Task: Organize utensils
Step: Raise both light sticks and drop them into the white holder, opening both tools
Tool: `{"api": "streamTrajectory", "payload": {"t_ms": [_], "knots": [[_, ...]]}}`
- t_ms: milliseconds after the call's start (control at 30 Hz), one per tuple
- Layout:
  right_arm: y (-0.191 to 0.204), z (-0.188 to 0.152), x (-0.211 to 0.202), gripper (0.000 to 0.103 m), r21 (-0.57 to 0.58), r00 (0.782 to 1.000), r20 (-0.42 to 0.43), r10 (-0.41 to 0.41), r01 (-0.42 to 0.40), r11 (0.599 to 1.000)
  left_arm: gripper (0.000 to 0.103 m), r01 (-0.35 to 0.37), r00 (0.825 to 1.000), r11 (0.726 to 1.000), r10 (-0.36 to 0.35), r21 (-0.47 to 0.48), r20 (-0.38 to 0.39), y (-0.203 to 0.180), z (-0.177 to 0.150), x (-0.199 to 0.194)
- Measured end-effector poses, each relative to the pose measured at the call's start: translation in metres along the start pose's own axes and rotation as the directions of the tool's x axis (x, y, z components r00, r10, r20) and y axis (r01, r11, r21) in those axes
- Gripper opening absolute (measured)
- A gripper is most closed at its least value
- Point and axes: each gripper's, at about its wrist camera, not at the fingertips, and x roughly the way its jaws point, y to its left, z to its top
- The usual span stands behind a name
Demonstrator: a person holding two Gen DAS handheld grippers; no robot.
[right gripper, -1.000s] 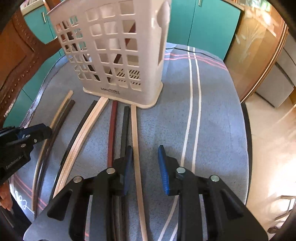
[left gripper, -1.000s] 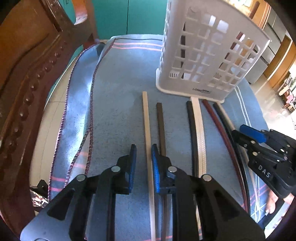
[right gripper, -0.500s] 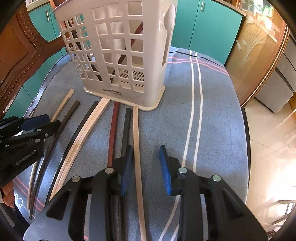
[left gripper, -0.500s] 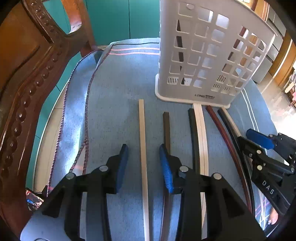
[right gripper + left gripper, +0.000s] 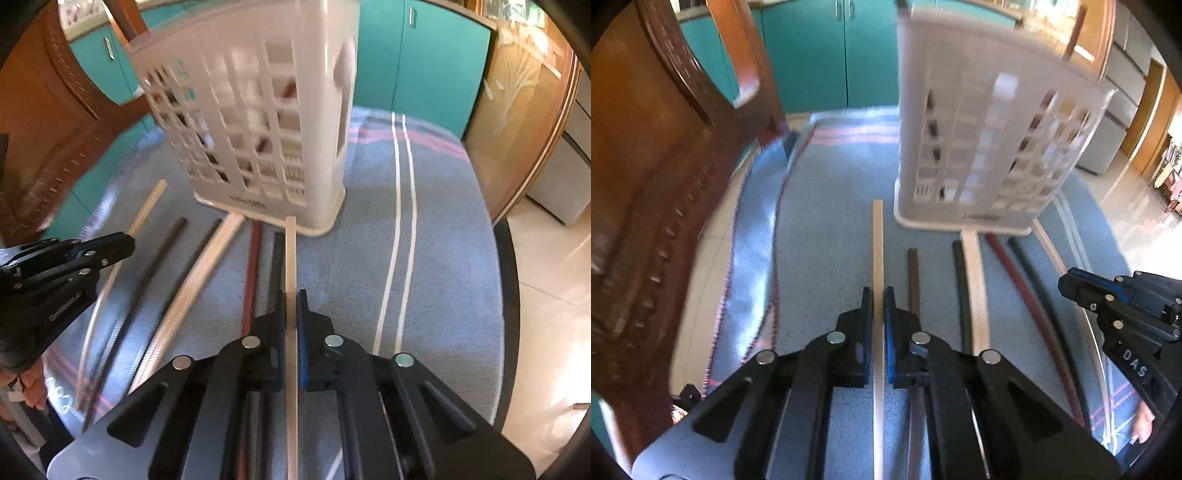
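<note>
Blue-grey cloth [image 5: 443, 258] covers the table, with a white lattice basket [image 5: 990, 140] standing upright at its far side and chopsticks laid in a row before it. Left gripper [image 5: 878, 306] is closed on the leftmost pale chopstick [image 5: 878, 236], gripped partway along its length. Right gripper [image 5: 291, 308] is likewise clamped on the rightmost pale chopstick [image 5: 290, 251], whose far tip lies at the basket's base. Each outer stick is taken first, probably to keep both tools apart. Remaining dark and red sticks [image 5: 1019, 280] lie between, not yet collected.
</note>
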Motion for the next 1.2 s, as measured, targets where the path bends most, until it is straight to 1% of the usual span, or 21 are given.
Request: {"api": "streamTrajectory", "payload": {"t_ms": [167, 267, 367, 467, 500, 533, 567, 600, 667, 700, 733, 767, 800, 833, 867, 900, 933, 1000, 1033, 1067, 1200], "knots": [[-0.010, 0.003, -0.063, 0.006, -0.005, 0.981, 0.147, 0.123, -0.124, 0.992, 0.007, 0.042, 0.992, 0.999, -0.044, 0.018, 0.117, 0.000, 0.001, -0.051], [-0.020, 0.004, -0.110, 0.006, 0.009, 0.948, 0.258, 0.185, -0.194, 0.981, 0.007, 0.080, 0.973, 0.997, -0.083, 0.021, 0.213, 0.003, 0.006, -0.093], [-0.028, 0.005, -0.144, 0.006, 0.018, 0.917, 0.340, 0.210, -0.230, 0.973, 0.007, 0.126, 0.946, 0.992, -0.129, 0.030, 0.296, 0.000, 0.011, -0.134], [-0.034, 0.019, -0.177, 0.006, 0.027, 0.870, 0.428, 0.245, -0.283, 0.959, 0.007, 0.174, 0.905, 0.984, -0.179, 0.048, 0.386, 0.000, 0.027, -0.174], [-0.035, 0.027, -0.189, 0.006, 0.024, 0.847, 0.461, 0.265, -0.310, 0.950, 0.007, 0.187, 0.893, 0.981, -0.190, 0.049, 0.408, 0.001, 0.029, -0.184], [-0.035, 0.035, -0.198, 0.006, 0.020, 0.825, 0.492, 0.278, -0.330, 0.944, 0.007, 0.208, 0.872, 0.977, -0.208, 0.049, 0.444, 0.003, 0.037, -0.197], [-0.035, 0.035, -0.198, 0.006, 0.020, 0.825, 0.492, 0.278, -0.330, 0.944, 0.007, 0.221, 0.856, 0.974, -0.217, 0.048, 0.469, 0.004, 0.044, -0.205], [-0.036, 0.045, -0.208, 0.006, 0.019, 0.800, 0.531, 0.280, -0.342, 0.940, 0.007, 0.229, 0.841, 0.972, -0.221, 0.045, 0.494, 0.005, 0.052, -0.212], [-0.035, 0.057, -0.222, 0.006, 0.029, 0.767, 0.589, 0.255, -0.336, 0.941, 0.007, 0.236, 0.805, 0.972, -0.207, 0.019, 0.556, 0.009, 0.072, -0.225], [-0.036, 0.065, -0.229, 0.006, 0.038, 0.733, 0.637, 0.238, -0.338, 0.940, 0.007, 0.243, 0.790, 0.970, -0.204, 0.010, 0.579, 0.011, 0.079, -0.227], [-0.039, 0.071, -0.231, 0.006, 0.044, 0.706, 0.671, 0.225, -0.341, 0.939, 0.007, 0.257, 0.764, 0.966, -0.197, -0.009, 0.614, 0.015, 0.087, -0.230], [-0.042, 0.077, -0.231, 0.006, 0.058, 0.688, 0.698, 0.200, -0.333, 0.941, 0.007, 0.265, 0.747, 0.964, -0.186, -0.030, 0.639, 0.018, 0.092, -0.232], [-0.043, 0.082, -0.232, 0.006, 0.091, 0.670, 0.729, 0.141, -0.299, 0.950, 0.007, 0.269, 0.725, 0.961, -0.162, -0.059, 0.669, 0.021, 0.097, -0.232], [-0.042, 0.081, -0.235, 0.006, 0.113, 0.656, 0.749, 0.095, -0.268, 0.957, 0.007, 0.265, 0.714, 0.961, -0.142, -0.077, 0.686, 0.022, 0.101, -0.228], [-0.041, 0.084, -0.230, 0.006, 0.141, 0.640, 0.768, 0.038, -0.227, 0.964, 0.007, 0.254, 0.710, 0.963, -0.119, -0.095, 0.694, 0.024, 0.108, -0.218], [-0.042, 0.086, -0.224, 0.006, 0.170, 0.637, 0.771, -0.006, -0.196, 0.966, 0.007, 0.237, 0.716, 0.966, -0.099, -0.108, 0.691, 0.023, 0.111, -0.209], [-0.043, 0.089, -0.215, 0.006, 0.192, 0.643, 0.766, -0.031, -0.181, 0.965, 0.007, 0.221, 0.734, 0.967, -0.081, -0.124, 0.674, 0.022, 0.115, -0.194], [-0.048, 0.095, -0.195, 0.006, 0.213, 0.665, 0.746, -0.037, -0.185, 0.959, 0.007, 0.218, 0.764, 0.965, -0.076, -0.146, 0.641, 0.022, 0.121, -0.170], [-0.051, 0.098, -0.184, 0.006, 0.222, 0.681, 0.732, -0.033, -0.192, 0.956, 0.007, 0.204, 0.784, 0.967, -0.067, -0.154, 0.617, 0.021, 0.125, -0.157], [-0.053, 0.100, -0.173, 0.006, 0.230, 0.700, 0.713, -0.036, -0.186, 0.955, 0.007, 0.190, 0.796, 0.969, -0.058, -0.158, 0.602, 0.020, 0.126, -0.149], [-0.052, 0.098, -0.148, 0.006, 0.217, 0.739, 0.674, -0.023, -0.168, 0.962, 0.007, 0.117, 0.836, 0.983, -0.020, -0.142, 0.549, 0.010, 0.122, -0.118]]}}
